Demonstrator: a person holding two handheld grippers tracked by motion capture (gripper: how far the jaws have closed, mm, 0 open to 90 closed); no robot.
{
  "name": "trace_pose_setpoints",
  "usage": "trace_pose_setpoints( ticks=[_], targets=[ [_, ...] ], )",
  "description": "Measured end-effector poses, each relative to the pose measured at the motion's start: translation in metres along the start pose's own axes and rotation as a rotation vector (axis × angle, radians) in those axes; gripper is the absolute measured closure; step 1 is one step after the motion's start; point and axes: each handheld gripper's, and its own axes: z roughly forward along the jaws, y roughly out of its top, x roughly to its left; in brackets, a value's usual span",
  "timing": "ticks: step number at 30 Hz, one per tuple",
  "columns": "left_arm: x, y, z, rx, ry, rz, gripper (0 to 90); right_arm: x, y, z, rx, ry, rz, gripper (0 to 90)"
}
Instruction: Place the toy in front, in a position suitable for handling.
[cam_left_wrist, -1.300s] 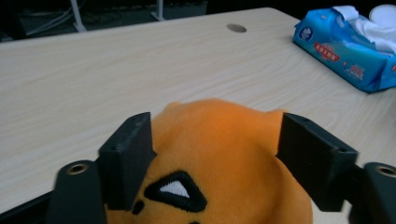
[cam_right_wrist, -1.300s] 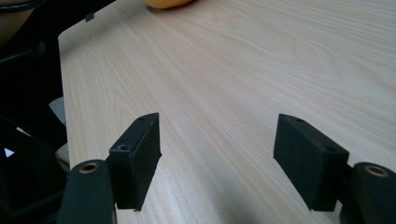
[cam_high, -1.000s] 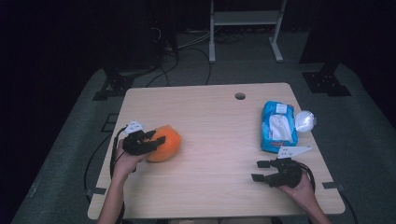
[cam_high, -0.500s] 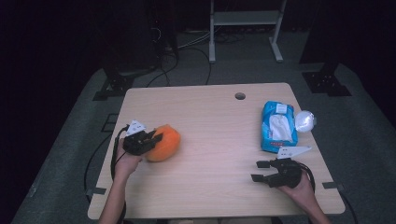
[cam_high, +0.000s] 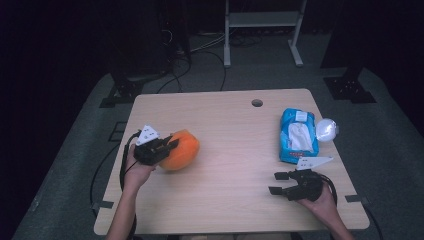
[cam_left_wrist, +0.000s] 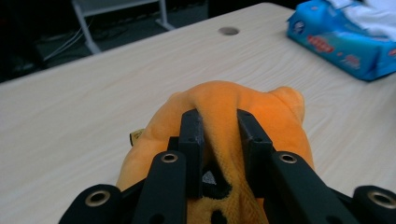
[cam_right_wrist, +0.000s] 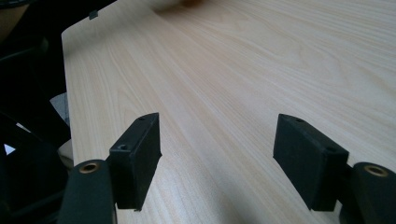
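An orange plush toy (cam_high: 182, 148) is at the left of the wooden table (cam_high: 230, 125), raised a little off the top. My left gripper (cam_high: 167, 146) is shut on it; its jaws have just closed and now pinch a fold of the plush toy (cam_left_wrist: 224, 121) between the black fingers (cam_left_wrist: 192, 135). At the table's front right my right gripper (cam_high: 276, 183) stands open over bare wood. In the right gripper view the wide-spread gripper (cam_right_wrist: 219, 140) has nothing between its fingers (cam_right_wrist: 140, 149).
A blue pack of wet wipes (cam_high: 298, 135) lies at the right of the table, with a clear round lid or cup (cam_high: 326, 130) beside it. A cable hole (cam_high: 257, 103) is near the far edge. A white metal stand (cam_high: 260, 25) and cables are on the floor behind.
The left gripper has shut on the orange plush toy and lifted it slightly, moving up and a bit to the right. The right gripper has kept still.
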Motion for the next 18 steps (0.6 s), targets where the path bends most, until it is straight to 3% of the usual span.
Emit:
trace_pose_setpoints(
  ticks=[8,13,18],
  targets=[
    [-0.03,0.036,-0.001,-0.092,-0.111,0.063,75.4,-0.002,0.0,-0.004,-0.018,-0.003,0.004,30.7],
    [-0.048,0.047,0.007,-0.094,-0.165,0.105,75.2,-0.004,0.0,-0.007,-0.03,-0.005,0.007,30.7],
    [-0.059,0.049,0.015,-0.099,-0.213,0.114,75.0,-0.005,0.001,-0.01,-0.038,-0.01,0.007,30.7]
  ],
)
